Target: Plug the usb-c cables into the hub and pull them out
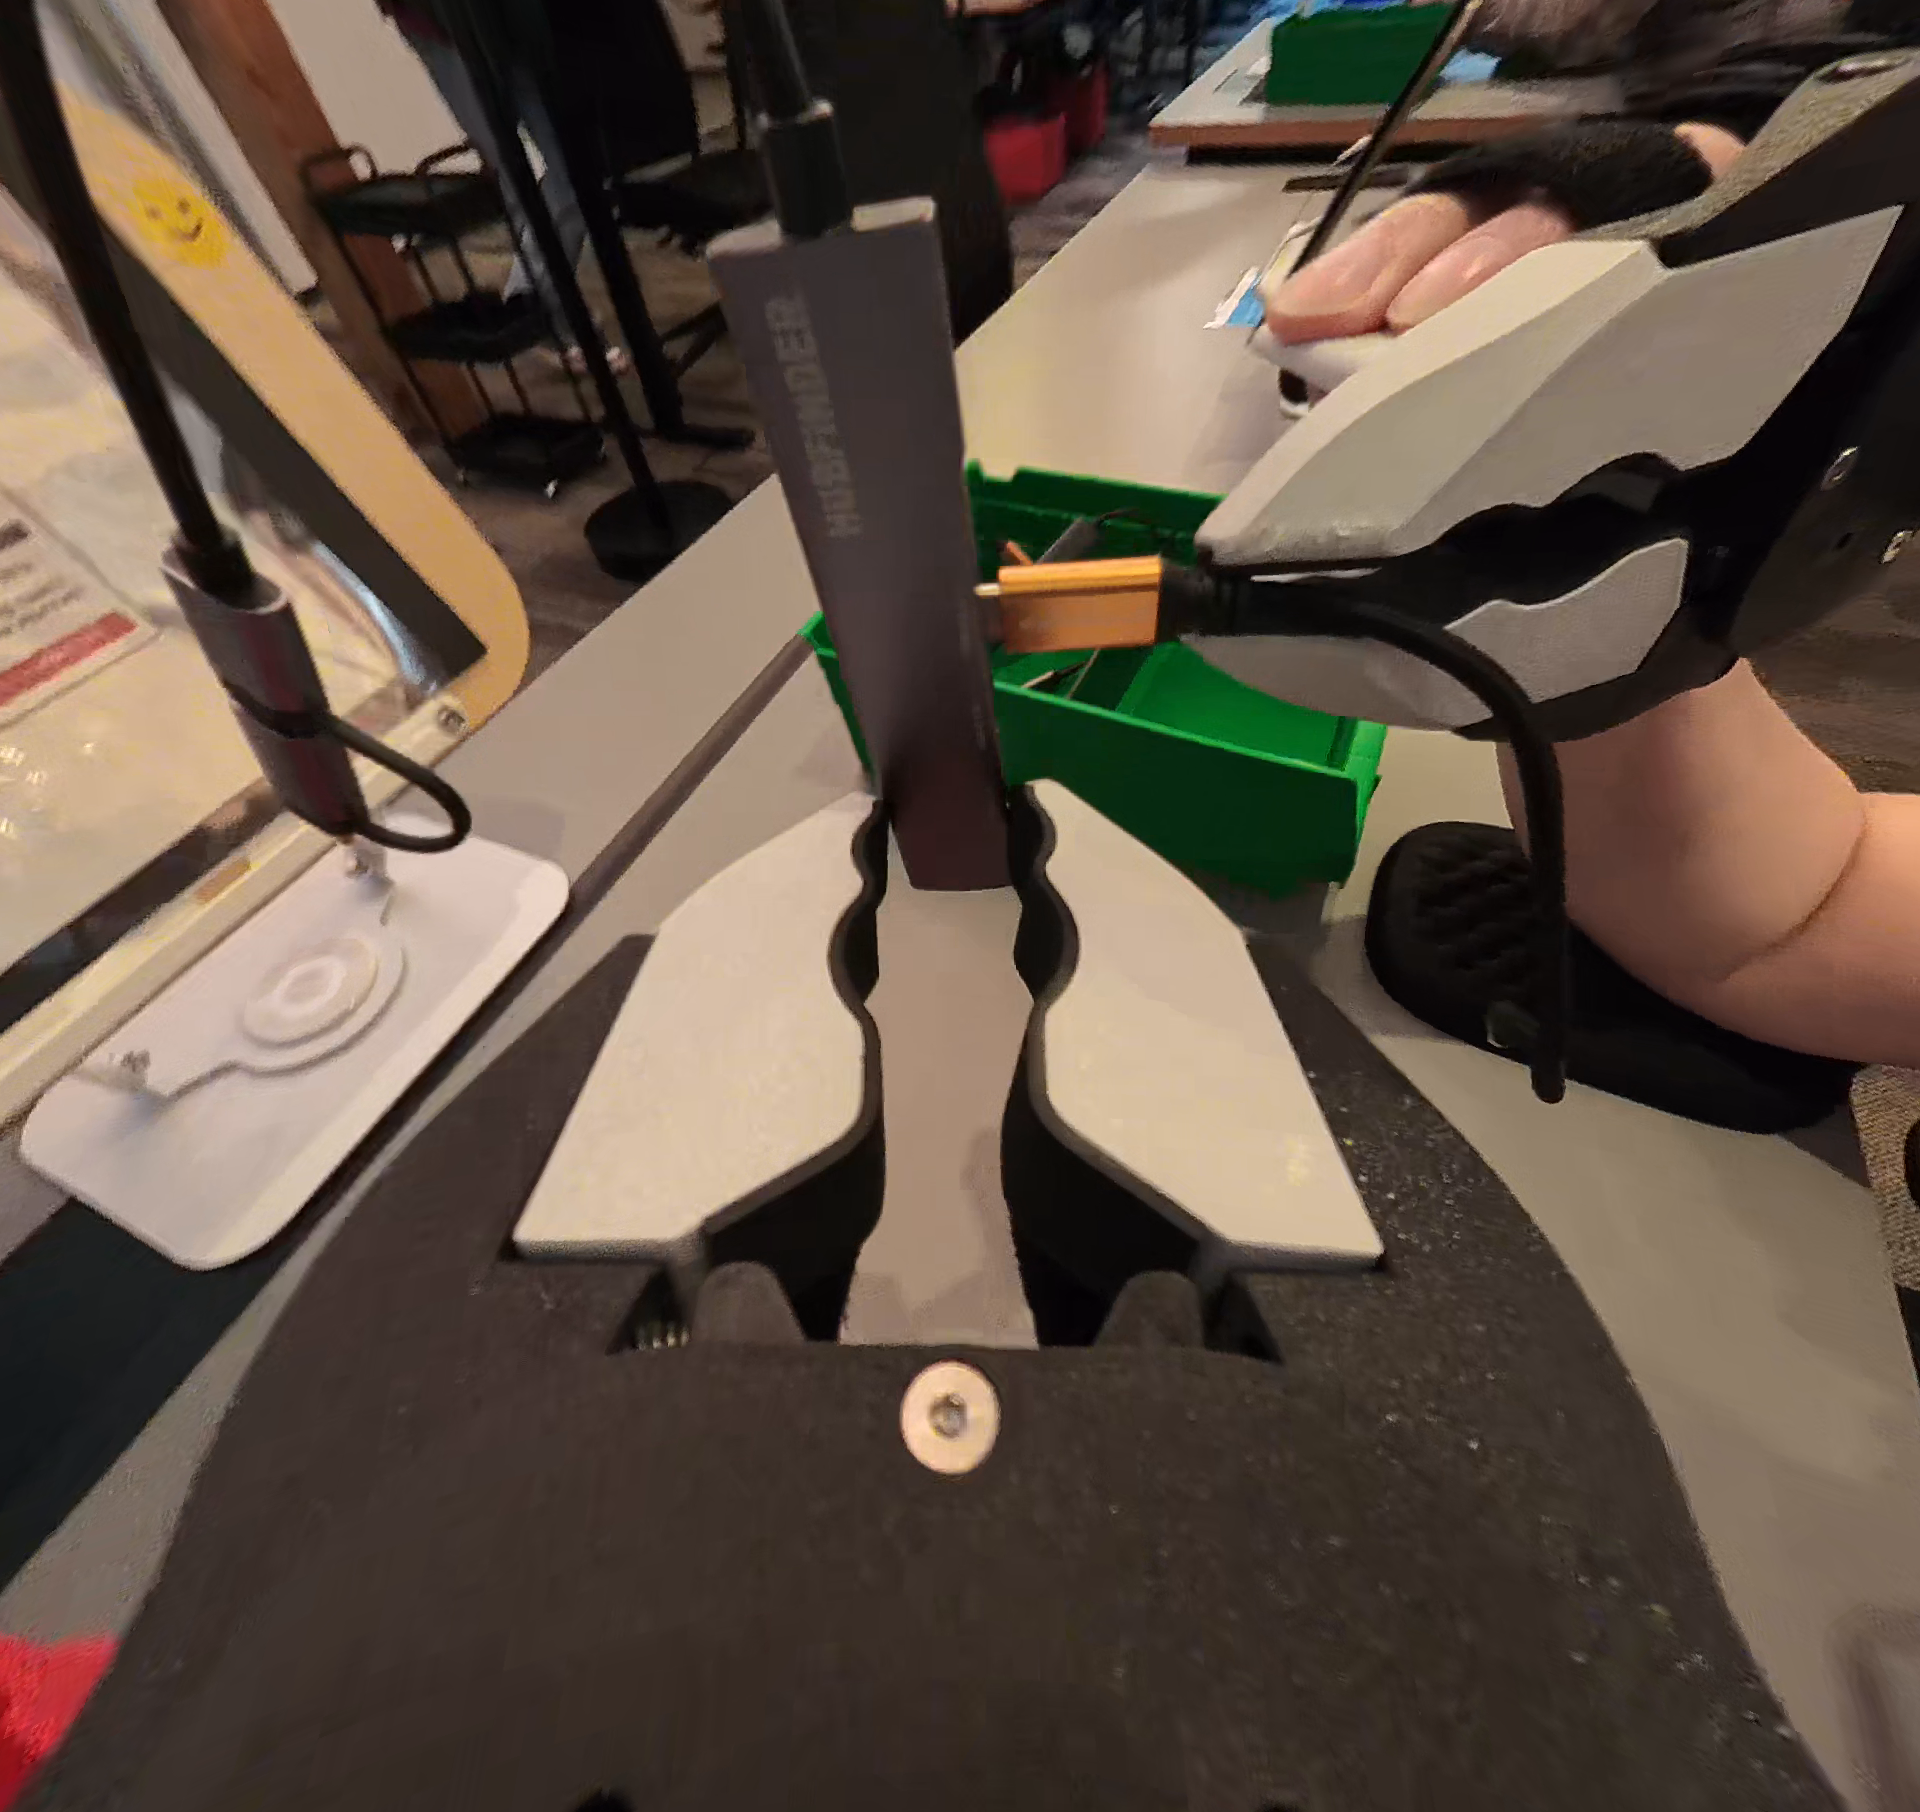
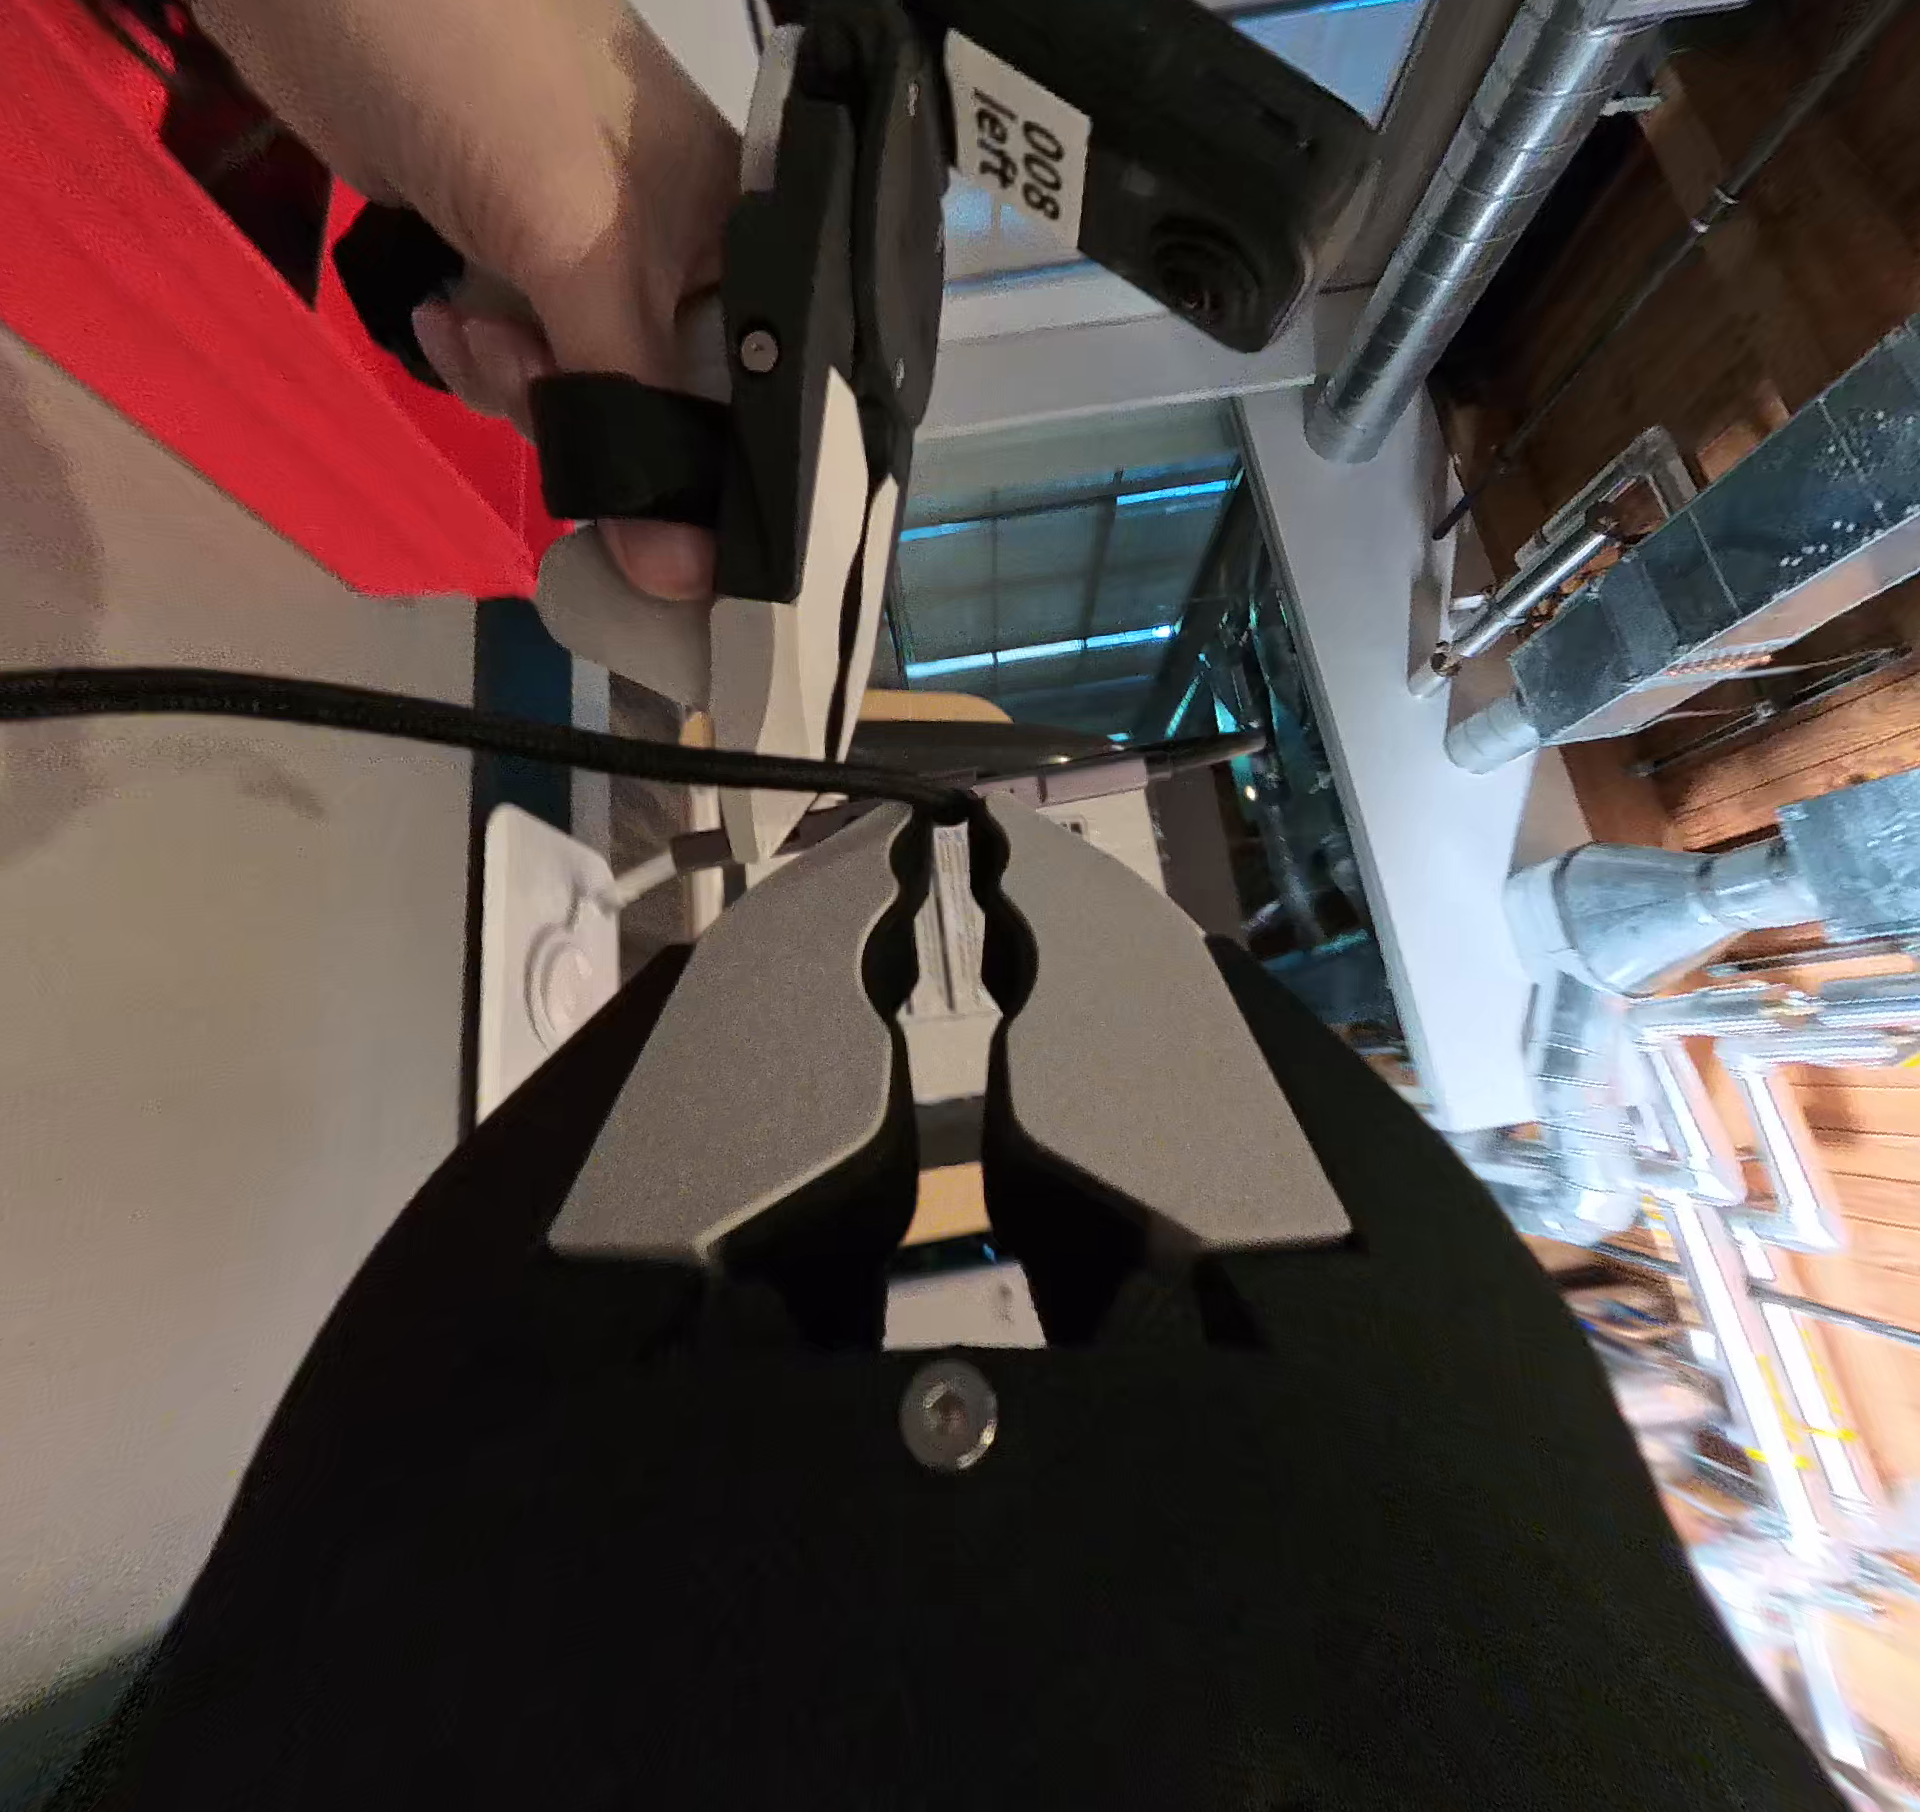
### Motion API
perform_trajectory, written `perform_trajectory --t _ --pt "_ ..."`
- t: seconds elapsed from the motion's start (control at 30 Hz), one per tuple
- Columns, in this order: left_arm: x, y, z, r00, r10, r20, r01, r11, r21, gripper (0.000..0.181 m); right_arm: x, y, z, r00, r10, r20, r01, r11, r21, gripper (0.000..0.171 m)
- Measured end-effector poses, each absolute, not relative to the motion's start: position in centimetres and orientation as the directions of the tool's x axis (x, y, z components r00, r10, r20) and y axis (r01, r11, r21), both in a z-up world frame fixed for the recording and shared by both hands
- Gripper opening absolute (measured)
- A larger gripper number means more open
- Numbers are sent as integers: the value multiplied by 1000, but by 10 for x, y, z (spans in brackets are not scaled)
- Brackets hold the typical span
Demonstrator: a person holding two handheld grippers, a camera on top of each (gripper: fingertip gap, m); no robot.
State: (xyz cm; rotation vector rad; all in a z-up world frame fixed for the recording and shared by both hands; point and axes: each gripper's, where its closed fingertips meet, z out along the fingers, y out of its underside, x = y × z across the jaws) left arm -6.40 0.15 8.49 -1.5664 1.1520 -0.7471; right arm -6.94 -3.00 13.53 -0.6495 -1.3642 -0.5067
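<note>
On a smooth grey worktop (image 1: 1091, 391) in a busy workroom with carts and bins, a white plate (image 1: 312, 1024) lies at left, a grey adapter (image 1: 275, 692) hanging over it. The left gripper (image 1: 948, 832) has its jaws closed on a flat, dark-grey metal hub (image 1: 873, 536), held upright, white lettering down its face. Behind sits a green plastic bin (image 1: 1174, 744). At right, the right gripper (image 1: 1205, 583) pinches a braided black cable (image 1: 1496, 713), its orange plug (image 1: 1075, 602) just touching the hub's edge.
</note>
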Motion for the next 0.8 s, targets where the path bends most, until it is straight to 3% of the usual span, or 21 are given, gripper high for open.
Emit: perform_trajectory --t 0.27,0.8 --pt "-83 15 77 524 -851 2 -342 -213 -915 22 -81 -12 132 362 247 899 477 780 -406 8" --pt "-101 32 59 644 -765 -10 -394 -320 -862 22 -95 5 118 413 232 880 501 749 -433 7"
